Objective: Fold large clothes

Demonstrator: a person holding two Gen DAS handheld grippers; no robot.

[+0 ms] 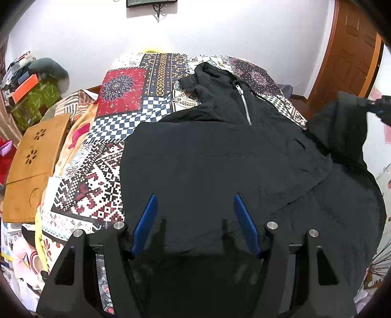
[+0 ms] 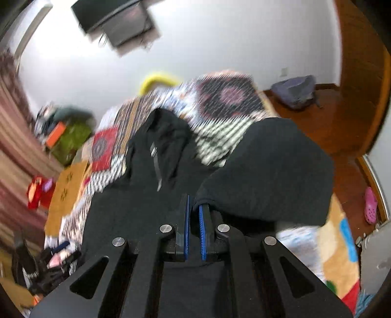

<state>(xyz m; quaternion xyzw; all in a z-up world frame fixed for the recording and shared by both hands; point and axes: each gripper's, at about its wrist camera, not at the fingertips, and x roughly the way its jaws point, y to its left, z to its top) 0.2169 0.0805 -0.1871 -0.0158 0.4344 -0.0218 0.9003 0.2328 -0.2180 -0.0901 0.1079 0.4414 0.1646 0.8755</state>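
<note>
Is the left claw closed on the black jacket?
No, the left claw stands open above the black jacket, and its blue fingers are wide apart with no cloth pinched between them.

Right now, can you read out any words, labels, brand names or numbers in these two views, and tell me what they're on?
None can be read.
Black jacket: no legible label or logo.
Orange box at left: any print too small.
Dark screen on the wall: any text too small, blurred in the right wrist view.
Patchwork bedspread: patterns only, no lettering.
</note>
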